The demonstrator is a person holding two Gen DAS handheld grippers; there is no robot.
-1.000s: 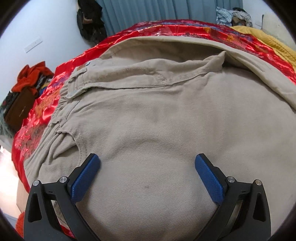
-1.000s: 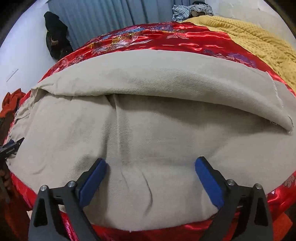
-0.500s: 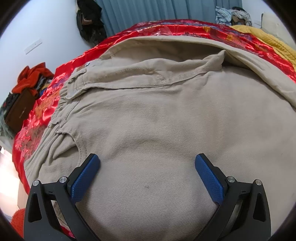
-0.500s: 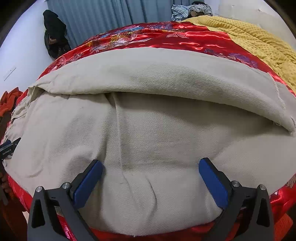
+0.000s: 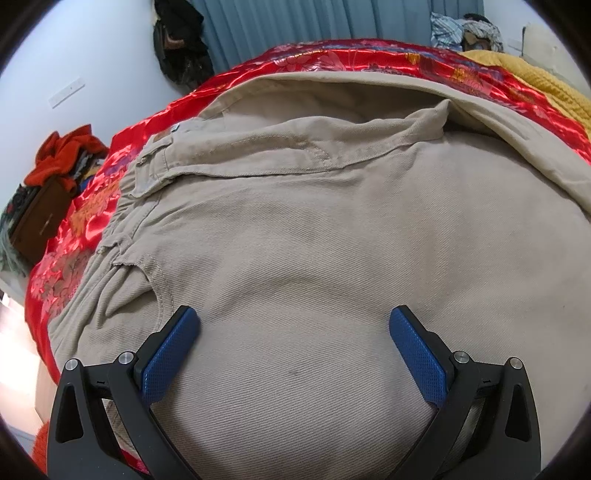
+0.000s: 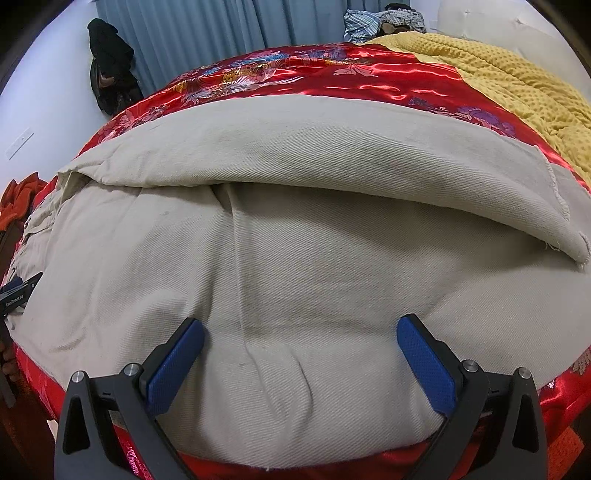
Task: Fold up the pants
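Observation:
Beige pants (image 5: 332, 236) lie spread on a red satin bedspread (image 5: 92, 206). In the left wrist view the waistband and a pocket sit at the left, and my left gripper (image 5: 293, 325) hovers open just over the seat area with nothing between its blue pads. In the right wrist view the pant legs (image 6: 295, 258) fill the frame, the far leg (image 6: 332, 155) lapping over the near one. My right gripper (image 6: 301, 334) stands open low over the near leg, close to the bed's front edge. The left gripper's body (image 6: 16, 293) shows at the far left.
A yellow blanket (image 6: 517, 85) covers the bed's far right. Blue curtains (image 6: 207, 33) and a dark hanging garment (image 6: 110, 77) stand behind the bed. Red clothes on a brown box (image 5: 51, 184) sit left of the bed. A striped bundle (image 5: 461, 29) lies at the back.
The right gripper has moved forward and lower over the near leg, and the cloth between its fingers has bunched into new wrinkles. The left gripper has barely moved.

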